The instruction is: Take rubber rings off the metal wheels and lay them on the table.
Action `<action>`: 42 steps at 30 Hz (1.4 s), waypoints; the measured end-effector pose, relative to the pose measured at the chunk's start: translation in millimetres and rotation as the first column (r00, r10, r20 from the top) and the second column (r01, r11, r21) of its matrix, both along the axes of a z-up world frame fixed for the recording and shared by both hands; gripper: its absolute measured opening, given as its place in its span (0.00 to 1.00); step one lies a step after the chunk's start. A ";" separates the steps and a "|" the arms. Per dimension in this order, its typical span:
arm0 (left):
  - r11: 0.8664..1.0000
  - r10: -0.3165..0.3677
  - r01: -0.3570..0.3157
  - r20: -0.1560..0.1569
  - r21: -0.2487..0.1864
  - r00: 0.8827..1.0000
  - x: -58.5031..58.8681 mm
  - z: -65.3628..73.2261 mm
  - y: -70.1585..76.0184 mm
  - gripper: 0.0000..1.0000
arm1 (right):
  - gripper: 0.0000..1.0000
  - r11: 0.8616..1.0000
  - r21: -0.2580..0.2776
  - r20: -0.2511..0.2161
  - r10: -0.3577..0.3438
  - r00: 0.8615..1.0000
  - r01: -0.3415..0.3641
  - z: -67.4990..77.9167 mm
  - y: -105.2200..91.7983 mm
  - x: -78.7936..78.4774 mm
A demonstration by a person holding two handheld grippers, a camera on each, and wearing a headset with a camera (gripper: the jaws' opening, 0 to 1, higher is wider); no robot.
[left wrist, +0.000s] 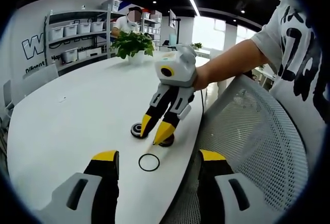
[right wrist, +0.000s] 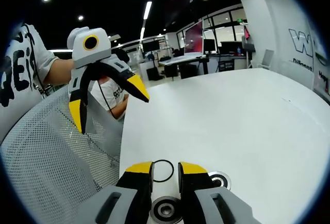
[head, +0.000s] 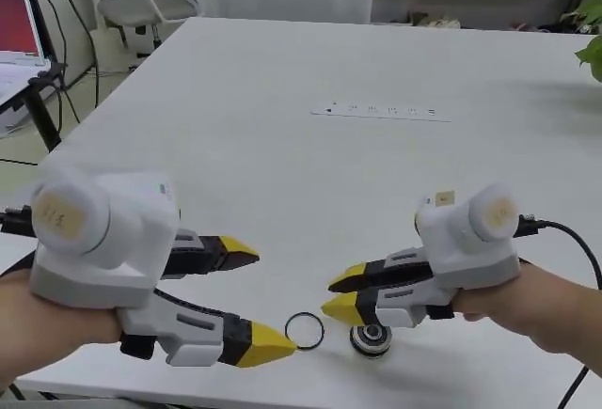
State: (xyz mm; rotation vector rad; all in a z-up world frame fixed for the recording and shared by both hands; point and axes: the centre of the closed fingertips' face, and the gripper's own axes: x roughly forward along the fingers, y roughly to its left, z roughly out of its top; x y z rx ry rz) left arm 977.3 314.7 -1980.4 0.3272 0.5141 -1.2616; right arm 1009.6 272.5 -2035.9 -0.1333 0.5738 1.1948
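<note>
One rubber ring [head: 304, 331] already lies flat and free on the white surface [head: 282, 146], near its front edge, so at least one removal looks done. It is a thin black hoop, round and unkinked. It sits just beside a metal wheel [head: 372, 338] without touching it.

A second wheel [right wrist: 219, 180] sits just beside the first, on the side away from the surface's edge. Both show a dark band around a bright hub (too small to tell whether that band is a ring in place). My guess is that one or both are left to strip.

The right gripper [head: 329, 297] hangs over the nearer wheel. Its jaws are narrow, with a slim gap between them and nothing held. The left gripper [head: 261, 298] is on the other side of the loose ring, jaws wide and empty, with the tips pointing toward it.
</note>
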 end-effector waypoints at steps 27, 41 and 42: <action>1.000 -0.023 0.023 -0.010 0.009 1.000 7.9 1.2 -11.3 0.59 | 0.20 0.993 0.082 0.012 -0.081 0.997 0.079 20.1 -23.8 4.4; 0.999 -0.048 0.048 -0.007 0.015 0.999 12.0 2.4 -22.2 0.58 | 0.20 0.988 0.102 0.020 -0.121 0.992 0.119 25.3 -37.0 5.0; 0.999 -0.048 0.048 -0.007 0.016 0.999 12.4 2.2 -23.0 0.58 | 0.20 0.987 0.103 0.020 -0.124 0.992 0.122 25.2 -38.0 4.7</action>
